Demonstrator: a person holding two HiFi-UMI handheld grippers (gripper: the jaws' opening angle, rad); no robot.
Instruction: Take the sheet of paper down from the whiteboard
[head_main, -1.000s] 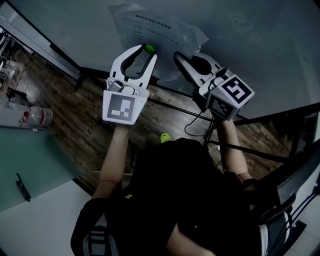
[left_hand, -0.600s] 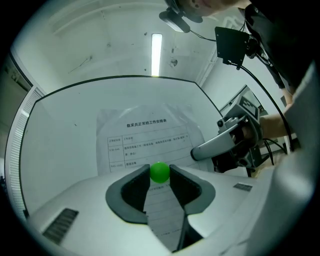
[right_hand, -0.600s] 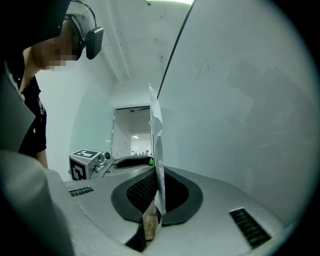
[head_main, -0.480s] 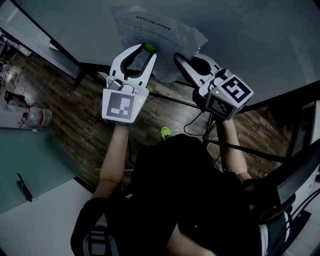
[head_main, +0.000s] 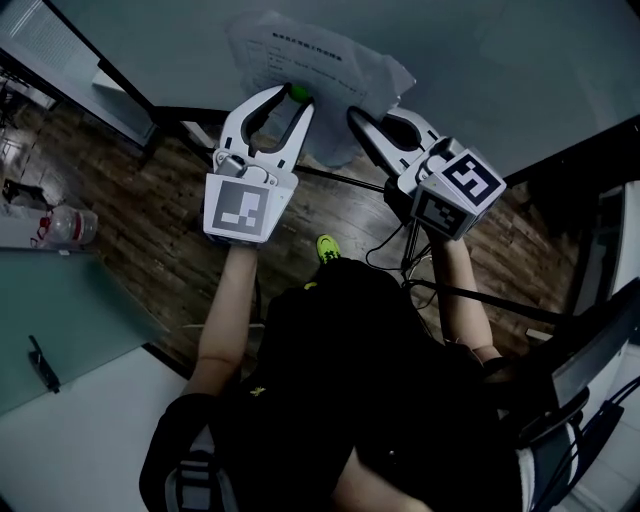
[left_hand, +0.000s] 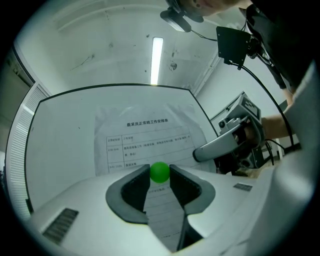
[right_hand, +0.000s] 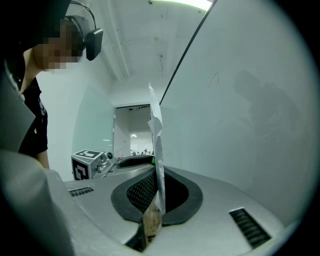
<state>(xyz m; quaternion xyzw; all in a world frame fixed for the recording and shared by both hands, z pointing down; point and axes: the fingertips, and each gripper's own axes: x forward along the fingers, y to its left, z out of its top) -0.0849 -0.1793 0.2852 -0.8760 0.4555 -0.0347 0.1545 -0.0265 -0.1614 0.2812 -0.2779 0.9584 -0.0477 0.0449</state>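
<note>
Two grips | left gripper (head_main: 292, 100): jaws pinching magnet (left_hand: 160, 171) at tips | right gripper (right_hand: 156, 192): jaws pinching paper (left_hand: 150, 135) edge | both just shifted along whiteboard (head_main: 480, 60), paper likely free.

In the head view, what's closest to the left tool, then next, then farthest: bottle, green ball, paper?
1. Green ball: between the jaws of the left tool.
2. Sheet of paper: just beyond its tips.
3. Plastic bottle: far off at the left.
</note>
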